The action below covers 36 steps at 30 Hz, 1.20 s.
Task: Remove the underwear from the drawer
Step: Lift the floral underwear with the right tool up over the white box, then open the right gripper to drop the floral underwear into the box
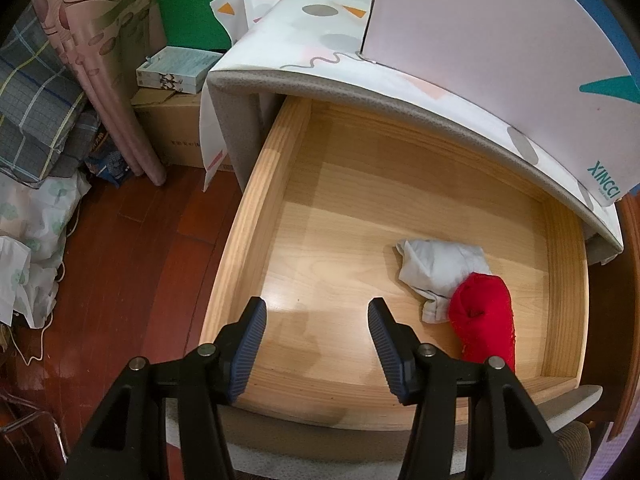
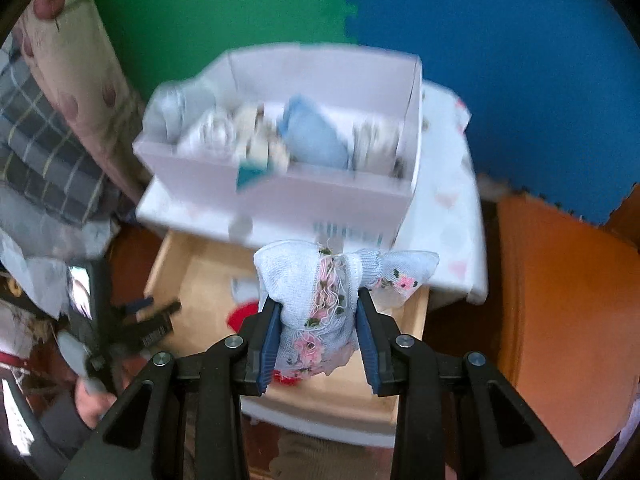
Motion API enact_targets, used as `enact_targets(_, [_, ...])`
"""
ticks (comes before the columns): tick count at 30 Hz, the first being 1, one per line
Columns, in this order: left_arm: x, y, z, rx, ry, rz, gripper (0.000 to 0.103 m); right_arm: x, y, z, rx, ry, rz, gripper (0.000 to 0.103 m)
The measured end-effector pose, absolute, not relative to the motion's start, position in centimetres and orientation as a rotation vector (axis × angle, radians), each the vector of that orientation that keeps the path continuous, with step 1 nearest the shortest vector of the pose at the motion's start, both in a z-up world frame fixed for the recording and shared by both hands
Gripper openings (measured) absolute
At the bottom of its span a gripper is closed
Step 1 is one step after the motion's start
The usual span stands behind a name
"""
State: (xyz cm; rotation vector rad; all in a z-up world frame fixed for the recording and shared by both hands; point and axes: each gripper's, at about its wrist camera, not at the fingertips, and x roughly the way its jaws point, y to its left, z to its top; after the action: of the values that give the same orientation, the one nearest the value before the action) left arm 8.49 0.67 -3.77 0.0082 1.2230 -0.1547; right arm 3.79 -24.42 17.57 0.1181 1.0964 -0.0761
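The right gripper (image 2: 318, 320) clamps the floral underwear (image 2: 320, 304) above the drawer (image 2: 192, 280); the left gripper (image 1: 318, 340) gapes empty, and a loose pinch could drop it.

The left wrist view is sharp and evenly lit by soft indoor light; a pale glare patch sits on the drawer (image 1: 360, 216) floor, with faint shadows beneath the jaws; the right wrist view is smeared by motion blur, the white box (image 2: 280, 196) streaked; both curve strongly and darken at the fisheye corners.
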Motion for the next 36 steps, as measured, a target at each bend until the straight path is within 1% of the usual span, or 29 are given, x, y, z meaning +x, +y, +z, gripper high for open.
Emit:
enact_targets(4, [8.5,0.5,-3.7,0.012,1.22,-0.153,0.054,6.4,-25.0,20.5,0.099,1.042,-0.104,0.032])
enact_targets(9, [8.5,0.5,-3.7,0.011,1.221,-0.152,0.054,10.2,-25.0,21.8,0.071,1.019,-0.13,0.032])
enact_targets(19, [8.5,0.7,-3.6,0.01,1.221,-0.159,0.054,16.3,-26.3,16.9,0.025,1.151,-0.22,0.033])
enact_targets(26, [8.4,0.4,-3.6,0.03,1.211,-0.168,0.054,18.0,-26.6,13.9,0.012,1.218,-0.232,0.034])
enact_targets(31, [8.4,0.4,-3.6,0.033,1.209,-0.167,0.054,18.2,-26.5,13.0,0.01,1.222,-0.235,0.037])
enact_targets(35, [8.4,0.3,-3.6,0.036,1.208,-0.164,0.054,18.1,-26.7,13.3,0.022,1.219,-0.234,0.042])
enact_targets(36, [8.4,0.3,-3.6,0.038,1.209,-0.163,0.054,18.0,-26.7,13.5,0.023,1.214,-0.236,0.044])
